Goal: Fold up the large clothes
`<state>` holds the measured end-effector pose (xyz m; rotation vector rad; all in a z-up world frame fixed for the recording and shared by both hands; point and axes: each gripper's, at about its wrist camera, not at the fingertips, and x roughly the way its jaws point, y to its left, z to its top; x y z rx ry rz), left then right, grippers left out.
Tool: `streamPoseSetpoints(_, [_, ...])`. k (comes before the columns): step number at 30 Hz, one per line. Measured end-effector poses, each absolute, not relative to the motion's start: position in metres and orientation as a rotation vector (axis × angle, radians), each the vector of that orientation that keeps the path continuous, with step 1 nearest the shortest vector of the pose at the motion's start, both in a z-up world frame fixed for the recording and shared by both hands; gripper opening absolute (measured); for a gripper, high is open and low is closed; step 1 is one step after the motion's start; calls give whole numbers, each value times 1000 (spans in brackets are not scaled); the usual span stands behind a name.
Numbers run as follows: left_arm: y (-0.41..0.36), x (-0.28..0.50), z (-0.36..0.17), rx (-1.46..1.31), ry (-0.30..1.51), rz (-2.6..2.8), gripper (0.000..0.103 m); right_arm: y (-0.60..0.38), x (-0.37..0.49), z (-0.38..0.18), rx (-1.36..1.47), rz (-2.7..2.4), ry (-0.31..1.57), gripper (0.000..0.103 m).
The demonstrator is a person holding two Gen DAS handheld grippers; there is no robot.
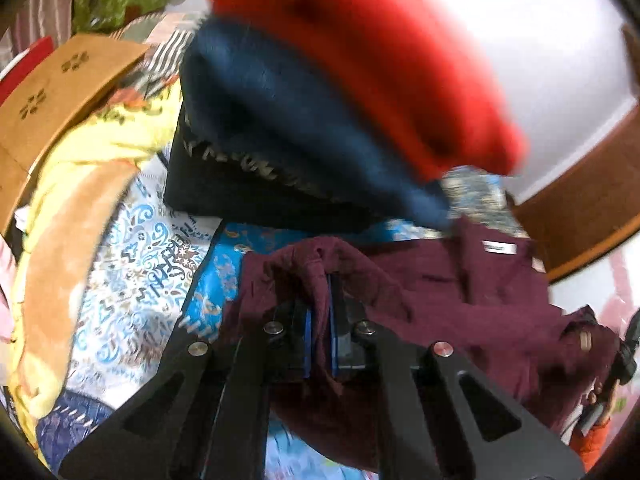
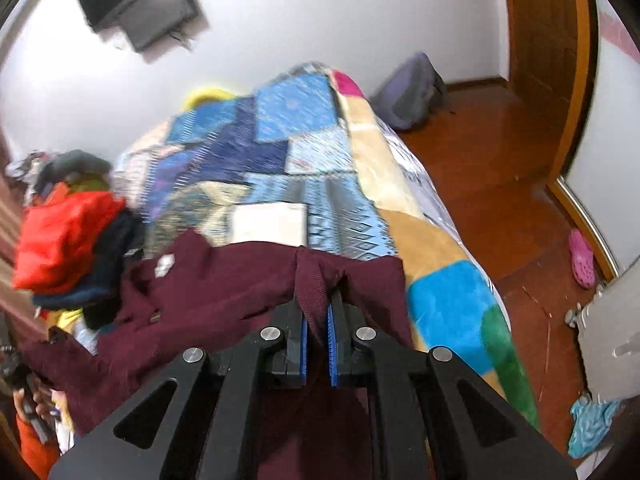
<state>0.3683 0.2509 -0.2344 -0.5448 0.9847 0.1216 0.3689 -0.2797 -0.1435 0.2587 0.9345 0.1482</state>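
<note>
Pinching the maroon garment [image 2: 224,292] at two edge points, we have the left gripper [image 1: 320,280] and the right gripper [image 2: 318,300] each clamped tight on a fold of its fabric, so the cloth can spread between them. It hangs over the patchwork bed [image 2: 280,152], just beside the stack of folded clothes [image 1: 320,120].

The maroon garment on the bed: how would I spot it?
Find the bed's blue patchwork blanket. Beside a stack of folded red and navy clothes lies the maroon garment, pinched by both grippers. It alone is dark wine-coloured with a small white label.
</note>
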Motion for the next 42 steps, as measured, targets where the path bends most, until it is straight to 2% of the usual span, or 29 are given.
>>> streamPoseSetpoints(5, [244, 391, -283, -547, 1105, 169, 8, -286, 391, -176, 360, 116, 1010, 7])
streamPoseSetpoints(10, [228, 390, -270, -380, 1131, 171, 11, -284, 386, -161, 321, 135, 1015, 12])
streamPoseSetpoints(12, [226, 384, -256, -338, 1124, 166, 19, -284, 381, -152, 301, 138, 1027, 18])
streamPoseSetpoints(13, [225, 380, -249, -327, 1113, 165, 33, -284, 379, -147, 291, 135, 1025, 21])
streamPoseSetpoints(14, [224, 372, -236, -312, 1082, 166, 47, -284, 373, -139, 278, 126, 1011, 28])
streamPoseSetpoints(17, [225, 353, -202, -295, 989, 153, 58, -282, 357, -118, 254, 120, 948, 57])
streamPoseSetpoints(18, [224, 346, -193, -291, 969, 142, 59, -282, 351, -111, 247, 121, 926, 64])
streamPoseSetpoints(19, [223, 341, -185, -288, 953, 132, 61, -280, 347, -106, 239, 122, 911, 66])
streamPoseSetpoints(25, [203, 333, -180, -242, 957, 94, 64, -251, 323, -93, 126, 195, 898, 68])
streamPoseSetpoints(31, [168, 329, -219, -269, 1068, -7, 64, -207, 304, -110, 0, 289, 936, 68])
streamPoseSetpoints(38, [132, 325, -263, -202, 1159, -25, 66, -163, 287, -156, -188, 323, 1014, 69])
streamPoseSetpoints(42, [127, 316, -274, -176, 1148, -16, 67, -159, 283, -156, -219, 315, 986, 72])
